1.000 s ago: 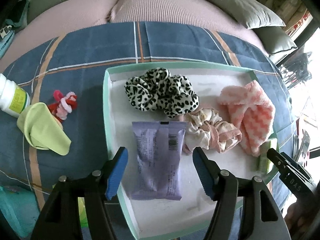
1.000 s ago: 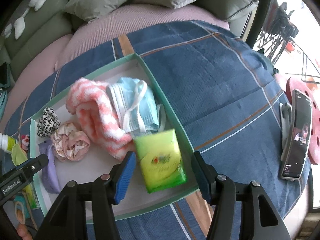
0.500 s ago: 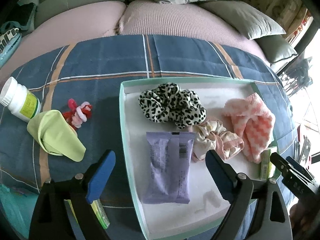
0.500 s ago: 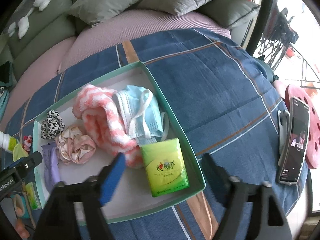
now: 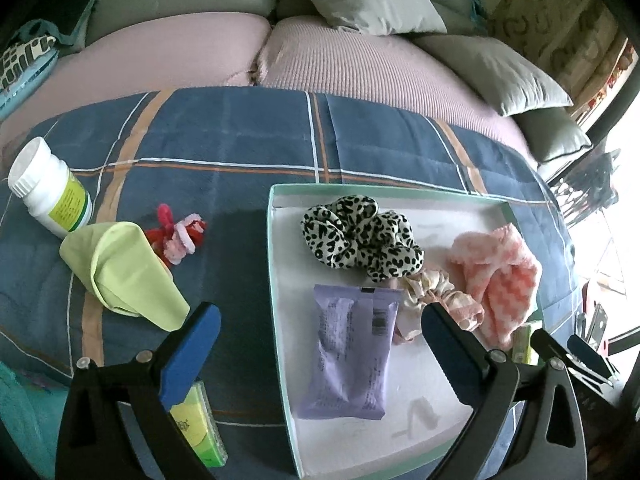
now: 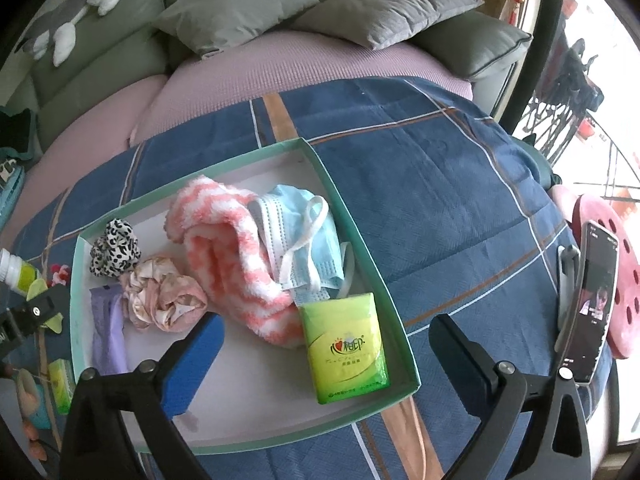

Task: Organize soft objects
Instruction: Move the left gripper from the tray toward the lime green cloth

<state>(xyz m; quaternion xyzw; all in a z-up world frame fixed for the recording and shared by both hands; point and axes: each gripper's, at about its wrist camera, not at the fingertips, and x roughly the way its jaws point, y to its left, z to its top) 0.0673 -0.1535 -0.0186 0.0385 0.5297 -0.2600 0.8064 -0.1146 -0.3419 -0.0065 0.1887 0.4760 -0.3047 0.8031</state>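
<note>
Nearest to me, the left tongs (image 5: 320,344) are hanging wide apart over the near edge of the tray (image 5: 280,360), gripping nothing; their jaws have just been opening, with the purple packet (image 5: 350,352) lying below the gap, untouched. That packet is a flat, crinkly plastic pouch, resting inside the tray with its long axis running from near to far. The right tongs (image 6: 326,344) are likewise standing fully spread and empty, their jaws having just been opening above the green tissue pack (image 6: 344,348), a glossy rectangle lying in the tray's near right corner, its long side pointing away and slightly tilted. The tray itself is a shallow white box with a mint-green rim, sitting on a blue plaid blanket (image 5: 224,144). Further in, a satin pink scrunchie (image 6: 162,294) is touching a fluffy pink-and-white towel (image 6: 228,248), and a pleated blue face mask (image 6: 308,236) is lying against the right wall. Beyond them a leopard-print scrunchie (image 5: 360,236) is sitting near the far left corner. Outside the tray on the left are lying a pale green cloth (image 5: 120,268), a red-pink hair tie (image 5: 178,232) and a white bottle (image 5: 48,188).
</note>
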